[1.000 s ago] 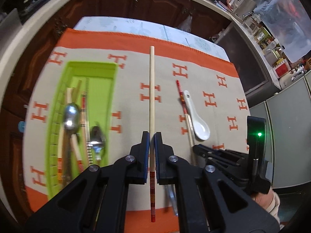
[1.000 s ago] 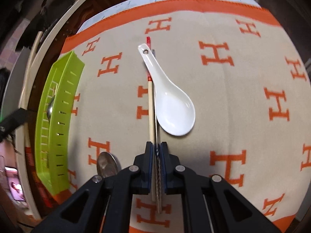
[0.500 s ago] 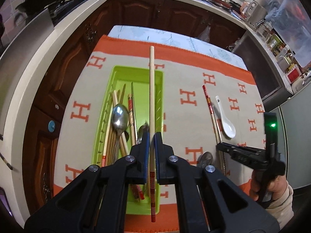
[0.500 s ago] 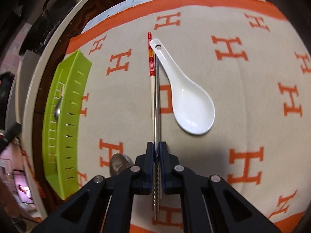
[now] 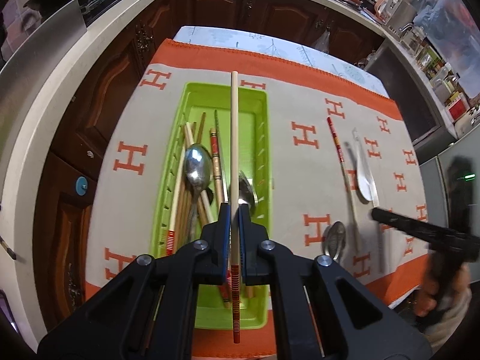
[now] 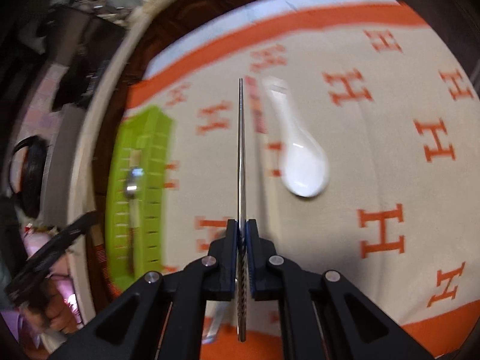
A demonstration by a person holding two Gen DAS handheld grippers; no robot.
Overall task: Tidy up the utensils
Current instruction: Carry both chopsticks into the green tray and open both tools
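Left gripper (image 5: 234,219), clamping pale wooden chopstick (image 5: 234,156), now over green plastic tray (image 5: 264,150); release pending. Right gripper (image 6: 242,234) pinches lifted metal chopstick (image 6: 241,150) above cloth.

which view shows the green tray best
The left wrist view: the green tray lies right below, sharp, its spoons and chopsticks plain to see. The right wrist view catches it only blurred, from the side, contents mostly hidden.

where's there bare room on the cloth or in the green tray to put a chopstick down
Bare cloth between the green tray and the loose red-tipped chopstick. In the tray, only its far end is free; spoons and chopsticks crowd the rest.
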